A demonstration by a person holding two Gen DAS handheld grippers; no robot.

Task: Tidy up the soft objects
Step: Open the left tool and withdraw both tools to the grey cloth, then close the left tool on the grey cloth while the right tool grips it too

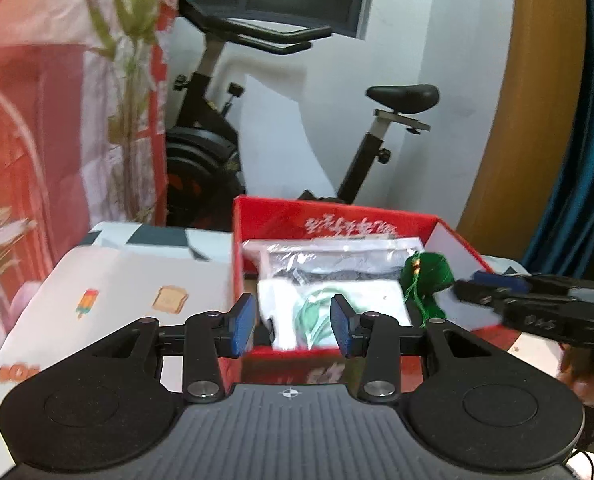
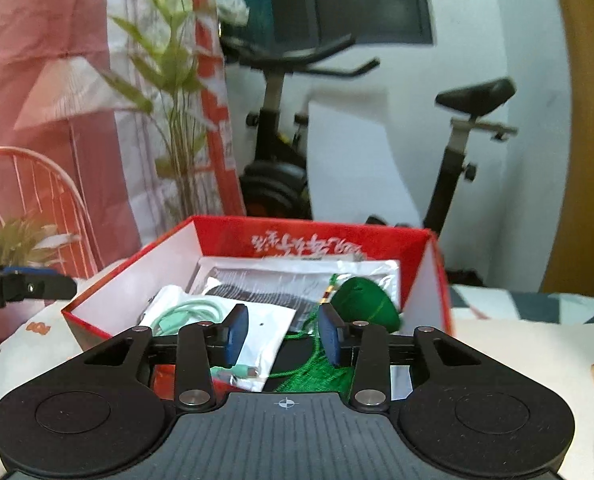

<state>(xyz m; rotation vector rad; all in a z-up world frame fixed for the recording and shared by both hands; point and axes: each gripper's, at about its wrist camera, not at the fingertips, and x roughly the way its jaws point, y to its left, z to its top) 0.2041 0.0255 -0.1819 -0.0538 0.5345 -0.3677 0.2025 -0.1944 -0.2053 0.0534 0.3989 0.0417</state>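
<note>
One red box [image 1: 337,216] sits open on the worktop [image 1: 145,280], which is covered by a white cloth printed with small pictures. Same box seen from the right wrist [image 2: 305,232], white inside, script on the far inner wall.

Contents, left to right in the right wrist view: one white pouch [image 2: 273,320] with a coil of pale green cable [image 2: 189,312] lying on it; one clear plastic packet [image 2: 297,276] with something dark inside, lying further back; one green pouch [image 2: 365,304] with a beaded cord and a green tassel [image 2: 321,376] trailing toward the near wall. In the left wrist view the white pouch [image 1: 377,296] is in the middle, the clear packet [image 1: 329,256] behind it, the green pouch [image 1: 429,276] at the box's right side.

Two grippers. Left gripper [image 1: 293,322]: fingers partly apart, nothing between the blue pads, over the box's near edge. Right gripper [image 2: 283,334]: fingers partly apart, also empty, over the box's near part; white pouch and tassel lie below the gap, contact not clear. It also shows at the right edge of the left view [image 1: 529,300].

Behind: one exercise bike [image 1: 217,152], one leafy plant [image 2: 169,80].
</note>
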